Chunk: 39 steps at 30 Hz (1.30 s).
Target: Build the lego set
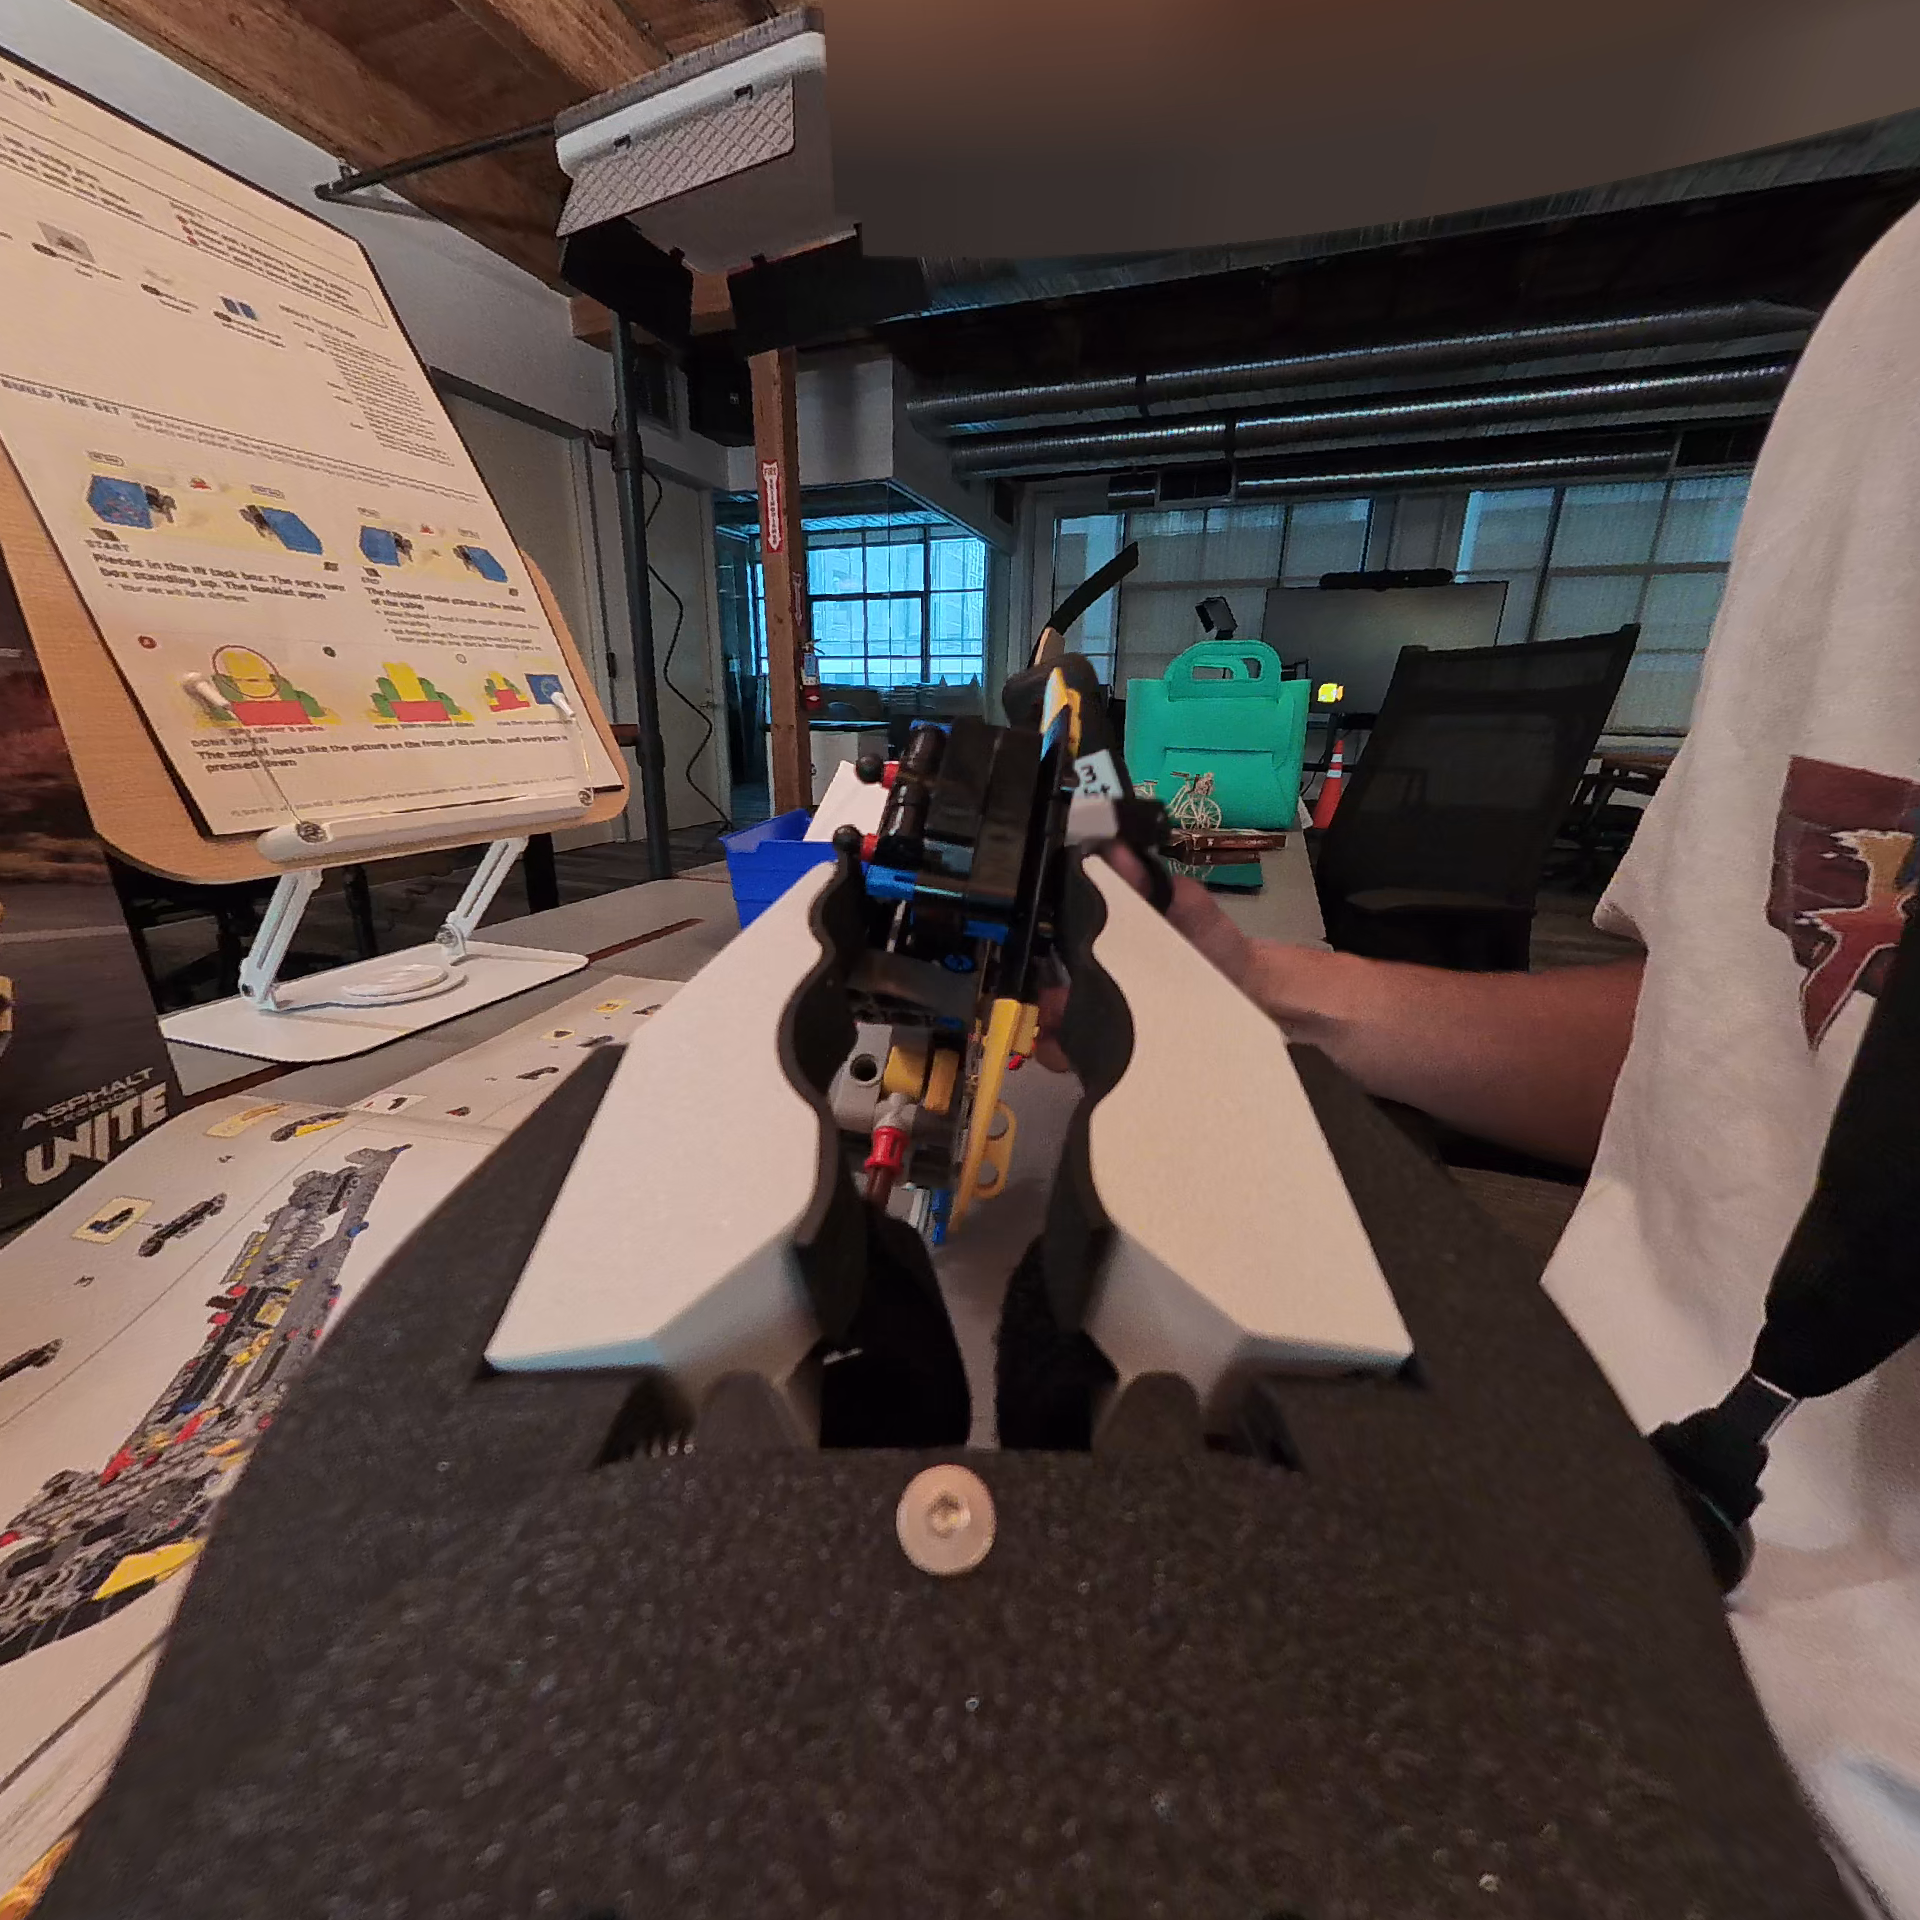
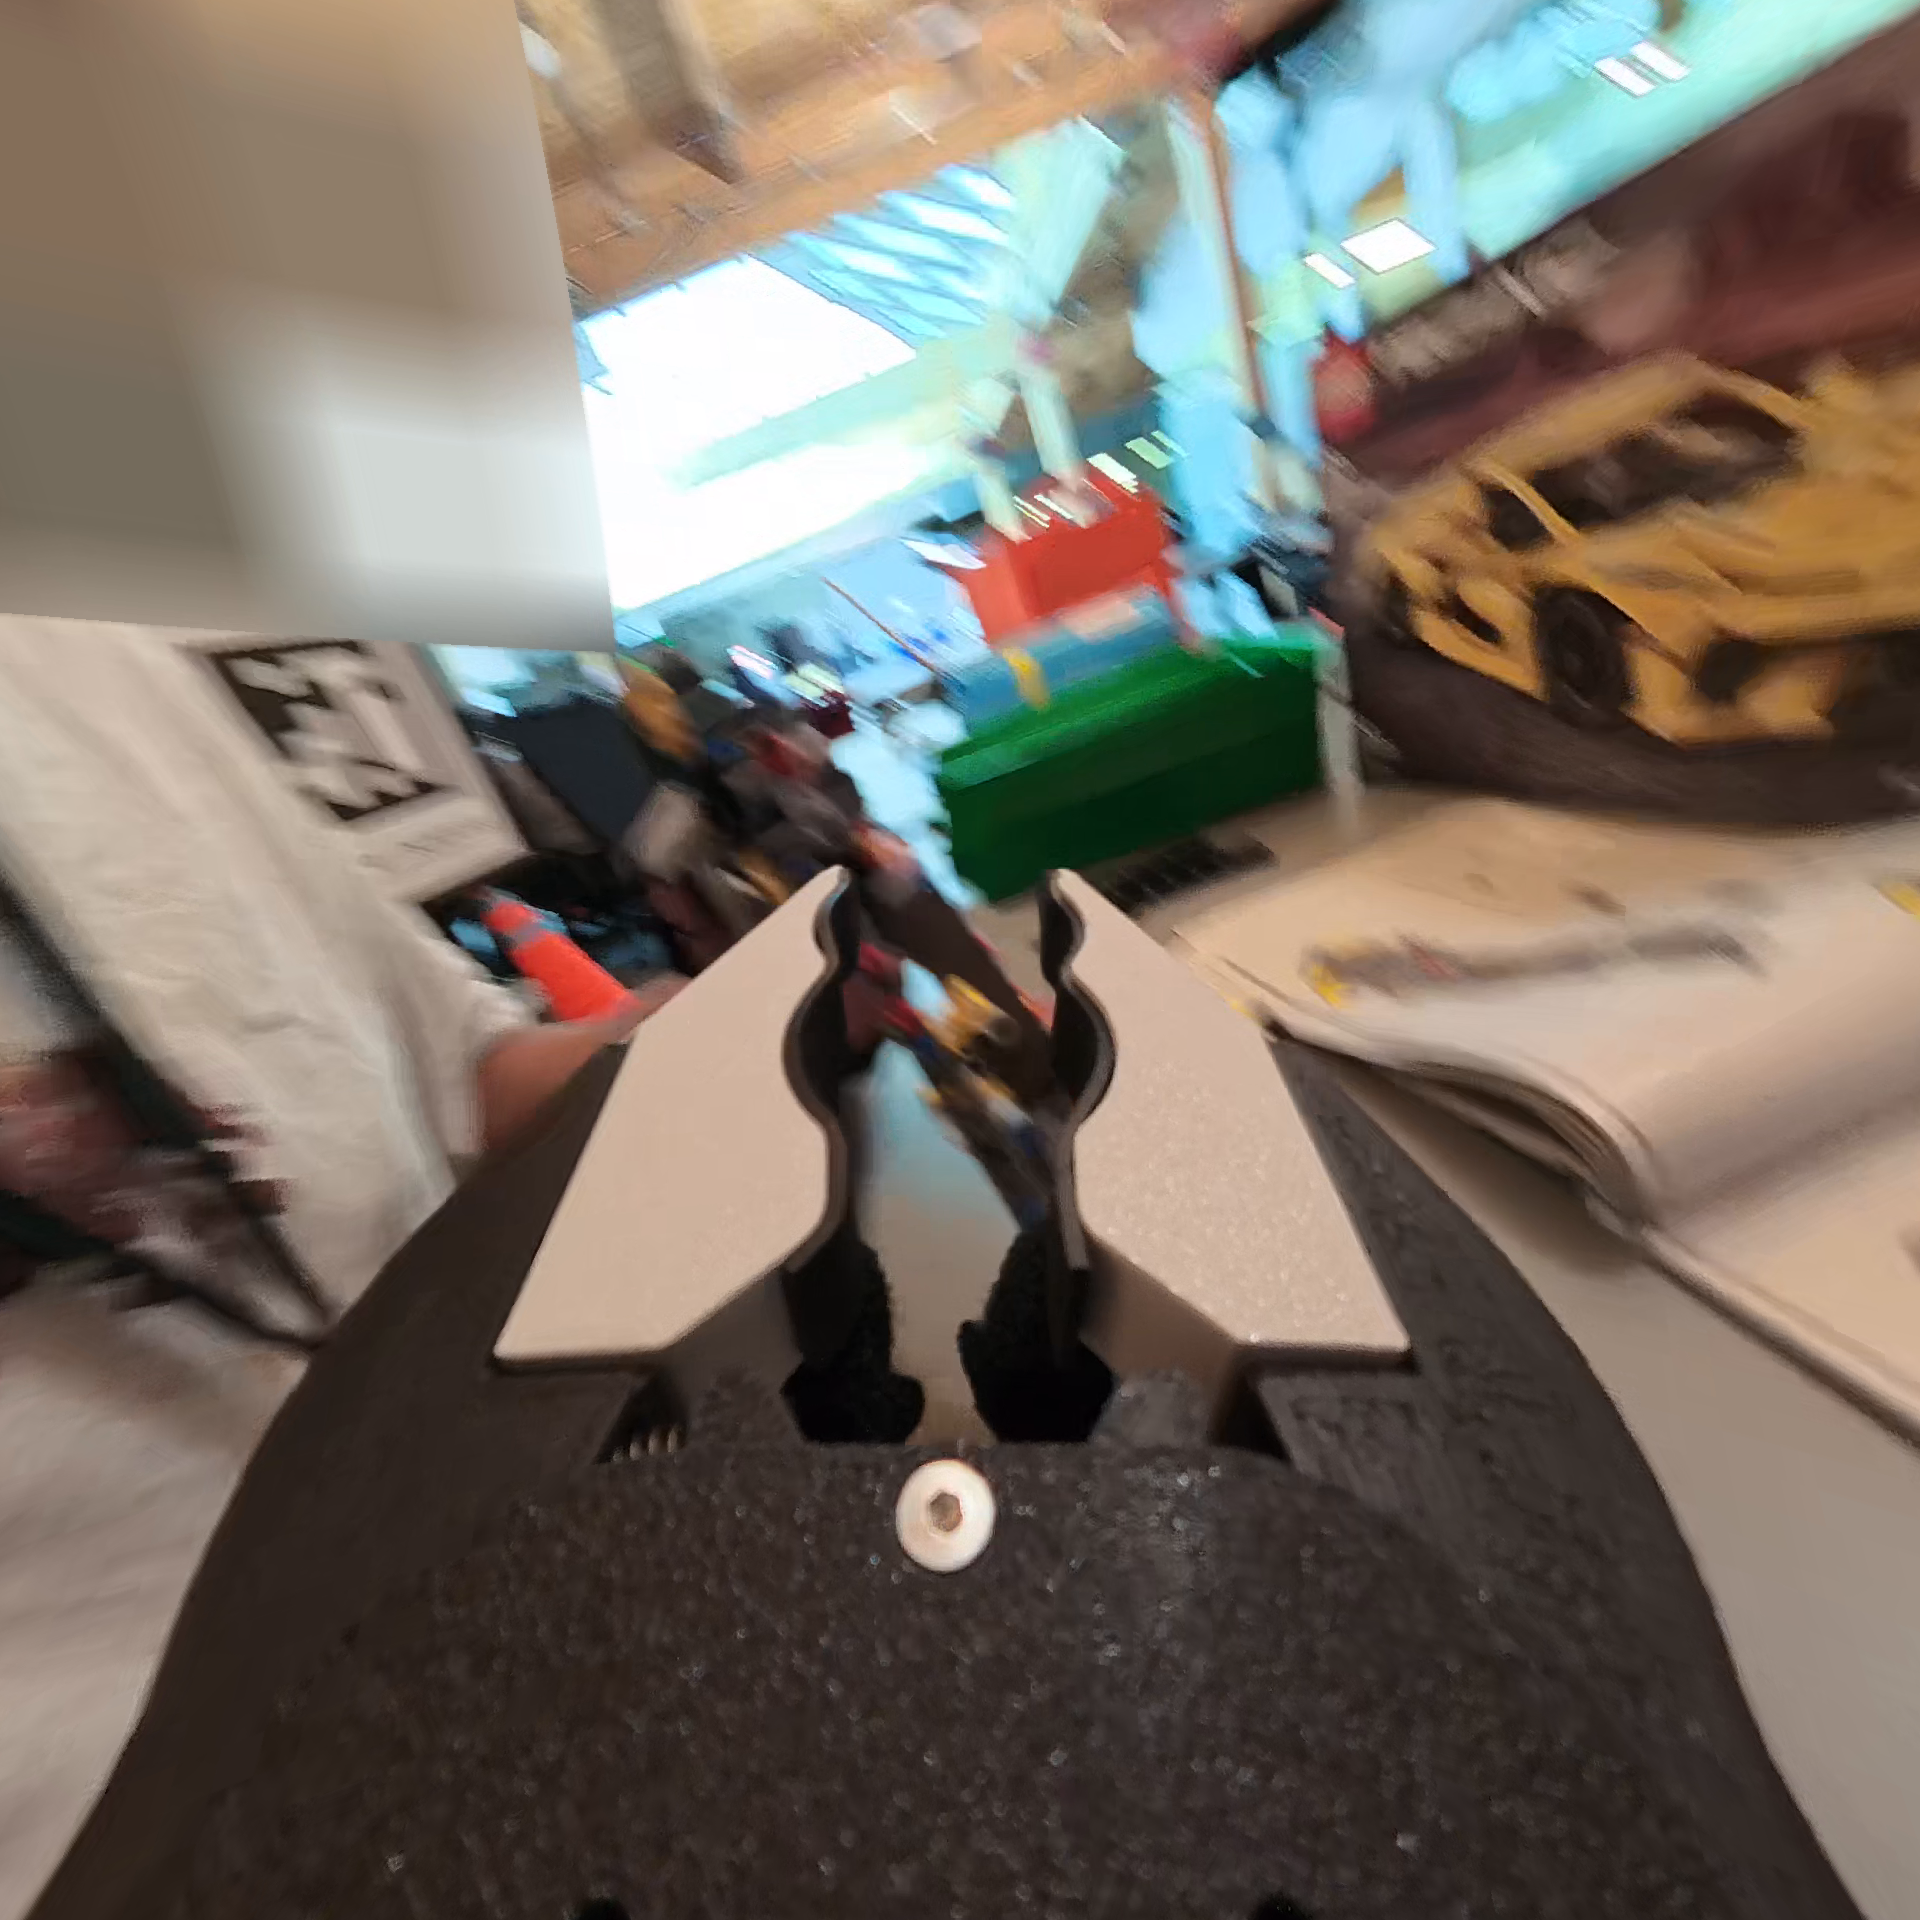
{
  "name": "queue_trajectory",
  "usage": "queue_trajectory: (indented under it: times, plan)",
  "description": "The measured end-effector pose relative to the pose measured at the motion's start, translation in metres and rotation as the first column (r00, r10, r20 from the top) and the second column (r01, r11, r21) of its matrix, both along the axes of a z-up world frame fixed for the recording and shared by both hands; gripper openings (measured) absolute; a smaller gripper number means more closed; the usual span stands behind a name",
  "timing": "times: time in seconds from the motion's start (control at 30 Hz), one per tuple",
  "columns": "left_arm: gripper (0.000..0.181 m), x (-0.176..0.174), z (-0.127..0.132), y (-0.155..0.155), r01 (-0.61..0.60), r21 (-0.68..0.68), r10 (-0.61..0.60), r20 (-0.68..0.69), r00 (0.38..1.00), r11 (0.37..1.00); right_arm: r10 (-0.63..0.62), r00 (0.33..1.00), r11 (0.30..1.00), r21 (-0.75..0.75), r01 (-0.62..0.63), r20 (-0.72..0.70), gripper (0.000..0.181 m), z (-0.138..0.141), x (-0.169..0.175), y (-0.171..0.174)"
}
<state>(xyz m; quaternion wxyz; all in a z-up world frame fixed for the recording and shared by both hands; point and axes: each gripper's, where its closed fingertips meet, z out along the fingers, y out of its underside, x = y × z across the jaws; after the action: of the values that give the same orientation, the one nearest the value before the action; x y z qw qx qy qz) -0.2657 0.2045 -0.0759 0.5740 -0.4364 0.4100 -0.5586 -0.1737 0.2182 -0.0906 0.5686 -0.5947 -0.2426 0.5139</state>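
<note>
Left gripper clamped on lego model, right gripper blurred, contact unclear

left wrist view: sharp, evenly lit; daylight is coming through the far windows, which are glaring pale blue. wide-angle bending is curving the ceiling pipes and the instruction board at the edges. right wrist view: heavy motion blur is smearing everything beyond the right gripper; a bright window patch is blowing out white.

Teal tote bag, black chair
</note>
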Motion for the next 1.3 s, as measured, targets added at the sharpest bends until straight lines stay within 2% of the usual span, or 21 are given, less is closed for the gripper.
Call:
queue_trajectory:
  times: [0.03, 0.07, 0.17, 0.3, 0.4, 0.47, 0.63, 0.73, 0.87, 1.07, 1.3]
  plan:
    - [0.034, 0.001, 0.000, -0.001, -0.001, 0.009, 0.001, -0.001, 1.000, 1.000, 0.037, 0.999, 0.999, 0.023, -0.036, -0.019, 0.036, 0.012, -0.002, -0.007]
    - [0.034, 0.002, 0.000, -0.003, 0.002, 0.024, -0.002, -0.008, 1.000, 1.000, 0.060, 0.998, 0.997, 0.036, -0.061, 0.027, 0.041, 0.019, -0.007, -0.014]
    - [0.035, 0.006, -0.001, -0.013, 0.005, 0.095, -0.001, -0.039, 0.999, 0.995, 0.102, 0.938, 0.979, 0.136, -0.154, 0.332, 0.044, 0.031, -0.032, -0.042]
    - [0.034, 0.015, 0.001, -0.026, 0.019, 0.164, -0.007, -0.074, 0.997, 0.986, 0.001, 0.854, 0.929, 0.315, -0.193, 0.520, 0.044, 0.053, -0.061, -0.065]
    - [0.034, 0.022, 0.004, -0.038, 0.027, 0.234, 0.000, -0.115, 0.993, 0.972, -0.122, 0.747, 0.919, 0.358, -0.164, 0.654, 0.038, 0.041, -0.066, -0.064]
    - [0.034, 0.026, 0.005, -0.044, 0.018, 0.265, 0.020, -0.141, 0.990, 0.964, -0.203, 0.693, 0.897, 0.415, -0.153, 0.692, 0.034, 0.033, -0.065, -0.062]
    - [0.034, 0.034, 0.009, -0.046, 0.015, 0.261, 0.038, -0.194, 0.980, 0.965, -0.344, 0.649, 0.820, 0.554, -0.145, 0.679, 0.025, 0.034, -0.063, -0.066]
    - [0.034, 0.037, 0.014, -0.048, 0.027, 0.272, 0.035, -0.221, 0.975, 0.962, -0.331, 0.661, 0.822, 0.549, -0.148, 0.673, 0.025, 0.039, -0.060, -0.068]
    - [0.034, 0.042, 0.021, -0.047, 0.023, 0.280, 0.049, -0.249, 0.967, 0.960, -0.236, 0.704, 0.858, 0.483, -0.172, 0.670, 0.024, 0.045, -0.055, -0.066]
    - [0.033, 0.047, 0.022, -0.045, -0.004, 0.324, 0.094, -0.265, 0.960, 0.946, -0.262, 0.699, 0.845, 0.509, -0.168, 0.665, 0.024, 0.046, -0.049, -0.064]
    - [0.033, 0.053, 0.025, -0.046, 0.004, 0.309, 0.076, -0.244, 0.967, 0.951, -0.253, 0.746, 0.839, 0.524, -0.147, 0.615, 0.023, 0.049, -0.045, -0.065]
